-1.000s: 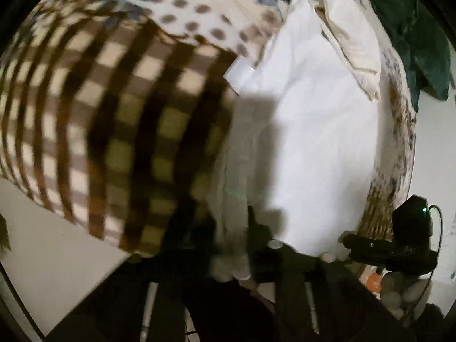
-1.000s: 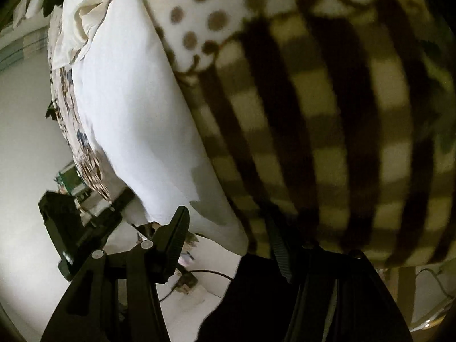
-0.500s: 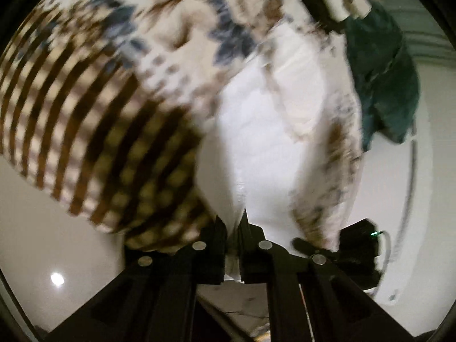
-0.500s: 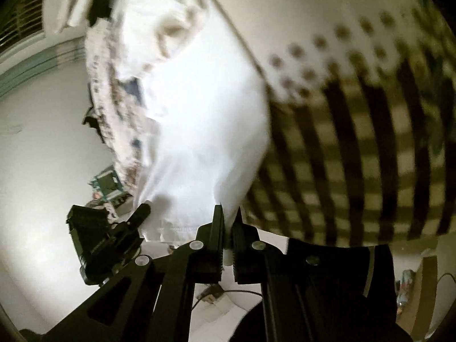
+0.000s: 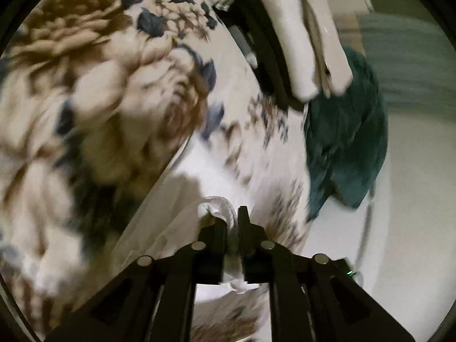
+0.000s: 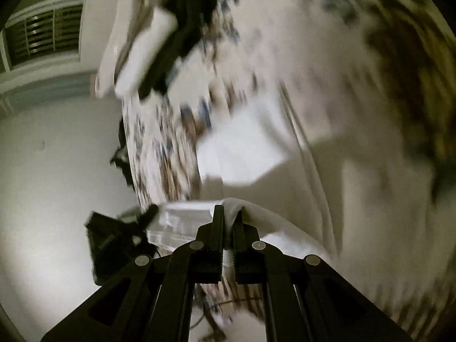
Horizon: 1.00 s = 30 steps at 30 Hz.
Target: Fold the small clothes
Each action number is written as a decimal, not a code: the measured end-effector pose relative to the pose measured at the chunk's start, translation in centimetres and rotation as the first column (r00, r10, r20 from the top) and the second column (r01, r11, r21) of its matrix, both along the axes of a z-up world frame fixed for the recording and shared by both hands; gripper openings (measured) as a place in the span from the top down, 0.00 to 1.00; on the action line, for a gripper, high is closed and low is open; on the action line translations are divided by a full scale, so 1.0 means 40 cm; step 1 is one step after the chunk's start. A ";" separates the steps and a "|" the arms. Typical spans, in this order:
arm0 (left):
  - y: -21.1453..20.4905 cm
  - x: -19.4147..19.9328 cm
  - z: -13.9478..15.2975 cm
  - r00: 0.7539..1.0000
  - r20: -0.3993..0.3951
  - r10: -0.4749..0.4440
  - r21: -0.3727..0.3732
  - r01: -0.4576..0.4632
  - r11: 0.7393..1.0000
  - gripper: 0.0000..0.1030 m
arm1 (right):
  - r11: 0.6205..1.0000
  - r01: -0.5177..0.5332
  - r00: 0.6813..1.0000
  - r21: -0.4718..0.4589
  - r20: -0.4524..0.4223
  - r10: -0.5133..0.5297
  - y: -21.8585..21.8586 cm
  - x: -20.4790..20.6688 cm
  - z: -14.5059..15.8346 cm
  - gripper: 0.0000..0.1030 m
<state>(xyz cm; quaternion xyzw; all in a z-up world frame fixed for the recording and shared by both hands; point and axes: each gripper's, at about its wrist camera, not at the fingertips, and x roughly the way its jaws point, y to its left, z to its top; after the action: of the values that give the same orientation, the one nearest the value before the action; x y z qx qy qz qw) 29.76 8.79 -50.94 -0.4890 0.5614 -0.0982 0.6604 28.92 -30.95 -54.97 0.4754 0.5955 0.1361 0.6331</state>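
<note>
A white garment (image 5: 182, 199) lies on a floral blanket (image 5: 99, 99). My left gripper (image 5: 230, 216) is shut on a bunched edge of the white garment, with cloth pinched between its jaws. In the right wrist view the white garment (image 6: 242, 154) is partly doubled over, and my right gripper (image 6: 229, 213) is shut on another edge of it, lifted off the blanket (image 6: 327, 57). The left gripper body (image 6: 114, 242) shows low at the left of the right wrist view. Both views are blurred by motion.
A dark teal cloth (image 5: 347, 142) hangs over the bed's edge at the right. A black and white bundle (image 5: 285, 37) lies at the far end of the bed; it also shows in the right wrist view (image 6: 165, 42). A window (image 6: 42, 31) is beyond.
Both grippers closed on the white garment's edges and have carried them forward over it, from the checked part of the blanket to the floral part. The garment now doubles over itself.
</note>
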 end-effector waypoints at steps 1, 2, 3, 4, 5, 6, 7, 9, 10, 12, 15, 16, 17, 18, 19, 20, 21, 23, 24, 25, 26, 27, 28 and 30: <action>0.012 0.029 -0.014 0.999 0.004 0.033 -0.024 -0.033 0.999 0.66 | 0.999 0.041 0.999 0.001 0.004 -0.041 -0.015 0.041 -0.016 0.93; 0.024 0.047 -0.021 0.998 0.011 0.058 -0.042 -0.058 0.997 0.36 | 0.998 0.061 0.998 0.004 0.001 -0.061 -0.027 0.066 -0.026 0.83; 0.033 0.058 -0.020 0.996 0.026 0.081 -0.062 -0.079 0.995 0.31 | 0.996 0.086 0.996 0.015 0.001 -0.086 -0.039 0.085 -0.034 0.75; 0.048 0.060 -0.016 0.993 0.049 0.106 -0.078 -0.102 0.992 0.31 | 0.995 0.098 0.995 0.019 0.016 -0.099 -0.049 0.095 -0.035 0.54; 0.057 0.059 -0.012 0.992 0.058 0.108 -0.070 -0.104 0.992 0.31 | 0.996 0.092 0.995 0.003 0.036 -0.093 -0.046 0.103 -0.032 0.43; 0.062 0.060 -0.008 0.993 0.061 0.099 -0.049 -0.096 0.994 0.31 | 0.997 0.077 0.996 -0.021 0.048 -0.076 -0.044 0.107 -0.024 0.43; 0.064 0.056 -0.004 0.995 0.062 0.076 0.000 -0.076 0.997 0.31 | 0.997 0.053 0.998 -0.051 0.047 -0.051 -0.039 0.103 -0.026 0.43; 0.049 0.050 -0.005 0.999 0.050 -0.003 0.115 -0.003 0.993 0.31 | 0.995 0.009 1.000 -0.098 0.024 -0.006 -0.038 0.088 -0.045 0.43; 0.035 0.056 -0.012 0.998 0.038 -0.044 0.151 0.038 0.988 0.31 | 0.992 -0.017 1.000 -0.124 0.001 0.018 -0.033 0.082 -0.061 0.43; 0.002 0.070 -0.036 0.990 0.000 -0.140 0.226 0.136 0.965 0.31 | 0.988 -0.048 0.998 -0.144 -0.036 0.043 -0.031 0.073 -0.096 0.43; -0.056 0.109 -0.080 0.967 -0.040 -0.251 0.291 0.252 0.923 0.31 | 0.987 -0.051 0.997 -0.149 -0.068 0.041 -0.029 0.080 -0.146 0.43; -0.076 0.128 -0.093 0.960 -0.037 -0.279 0.306 0.276 0.911 0.34 | 0.988 -0.052 0.997 -0.149 -0.072 0.042 -0.023 0.094 -0.161 0.43; -0.086 0.139 -0.094 0.957 -0.021 -0.290 0.312 0.282 0.907 0.51 | 0.988 -0.046 0.997 -0.151 -0.067 0.036 -0.019 0.104 -0.170 0.50; -0.096 0.152 -0.094 0.953 -0.005 -0.302 0.319 0.288 0.903 0.72 | 0.988 -0.045 0.998 -0.150 -0.058 0.036 -0.015 0.114 -0.173 0.60; -0.104 0.166 -0.093 0.948 -0.016 -0.319 0.336 0.305 0.891 0.99 | 0.986 -0.053 0.998 -0.157 -0.052 0.046 -0.007 0.127 -0.173 0.88; -0.105 0.176 -0.093 0.948 -0.006 -0.317 0.339 0.300 0.892 0.99 | 0.982 -0.054 0.998 -0.182 -0.040 0.048 0.000 0.140 -0.165 0.96; -0.101 0.185 -0.091 0.951 0.010 -0.309 0.342 0.287 0.895 0.99 | 0.980 -0.040 0.999 -0.193 -0.026 0.036 0.000 0.145 -0.158 0.97; -0.087 0.197 -0.090 0.955 0.005 -0.295 0.362 0.274 0.891 0.99 | 0.974 -0.001 1.000 -0.226 -0.019 -0.003 -0.009 0.154 -0.147 0.98; -0.078 0.201 -0.093 0.959 0.002 -0.284 0.363 0.264 0.893 0.99 | 0.972 0.020 0.999 -0.236 -0.021 -0.026 -0.017 0.156 -0.146 0.98; -0.062 0.209 -0.102 0.964 -0.008 -0.265 0.368 0.249 0.896 0.99 | 0.967 0.038 0.999 -0.252 -0.028 -0.047 -0.023 0.159 -0.150 0.98; -0.052 0.214 -0.112 0.967 -0.016 -0.256 0.369 0.244 0.897 0.99 | 0.964 0.046 0.998 -0.260 -0.035 -0.057 -0.026 0.162 -0.156 0.98; -0.043 0.218 -0.121 0.968 -0.024 -0.249 0.364 0.241 0.900 0.99 | 0.963 0.044 0.997 -0.265 -0.043 -0.057 -0.025 0.164 -0.161 0.98; -0.035 0.220 -0.128 0.967 -0.033 -0.251 0.362 0.246 0.899 0.98 | 0.961 0.038 0.997 -0.273 -0.049 -0.053 -0.021 0.165 -0.163 0.98; -0.029 0.217 -0.134 0.963 -0.042 -0.267 0.356 0.264 0.896 0.98 | 0.955 0.018 0.998 -0.298 -0.055 -0.036 -0.013 0.168 -0.159 0.98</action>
<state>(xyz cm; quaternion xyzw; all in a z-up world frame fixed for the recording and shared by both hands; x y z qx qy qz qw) 38.43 7.65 -56.29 -0.2786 0.6284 -0.0853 0.7212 35.64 -31.46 -61.33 0.3868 0.6212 0.0223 0.6812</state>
